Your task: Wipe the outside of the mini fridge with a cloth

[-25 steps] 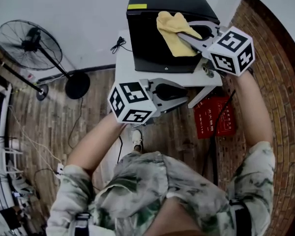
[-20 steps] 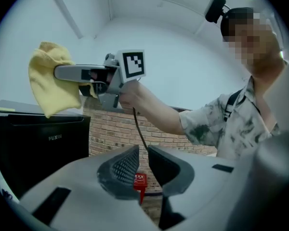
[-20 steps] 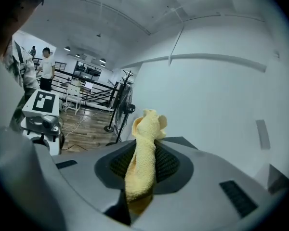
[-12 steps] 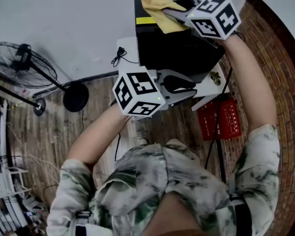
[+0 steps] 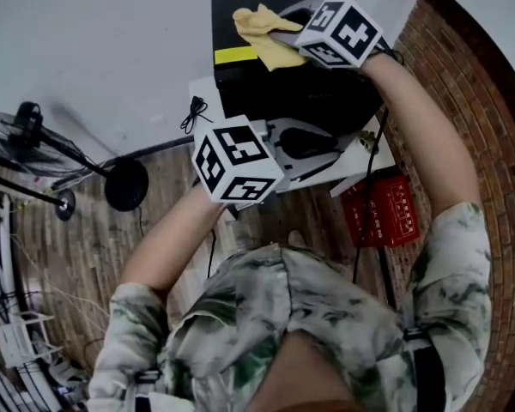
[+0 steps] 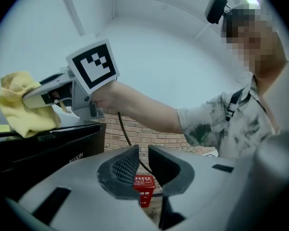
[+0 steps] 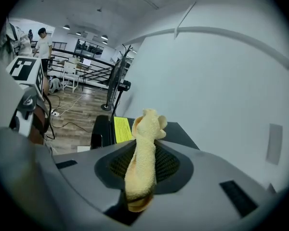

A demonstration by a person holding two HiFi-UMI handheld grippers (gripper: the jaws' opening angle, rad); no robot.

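Observation:
The black mini fridge (image 5: 305,101) stands on a small white table (image 5: 202,93) against the wall. A yellow cloth (image 5: 259,34) lies on the fridge's top near its back left corner, beside a yellow sticker (image 5: 236,55). My right gripper (image 5: 279,31) is shut on the cloth. In the right gripper view the cloth (image 7: 143,158) hangs pinched between the jaws above the fridge top (image 7: 183,131). My left gripper (image 5: 330,148) hovers lower, at the fridge's front. Its jaws stand almost together with nothing between them (image 6: 143,153). In the left gripper view the cloth (image 6: 19,112) rests on the fridge (image 6: 48,153).
A red box (image 5: 382,213) sits on the floor right of the table, by a brick wall (image 5: 489,127). A standing fan (image 5: 34,144) is at the left, and a coiled cable (image 5: 191,110) lies on the table's left edge. A white wall is behind the fridge.
My right gripper has dragged the cloth across the fridge top, away from me and to the left. The left gripper has stayed by the fridge's front.

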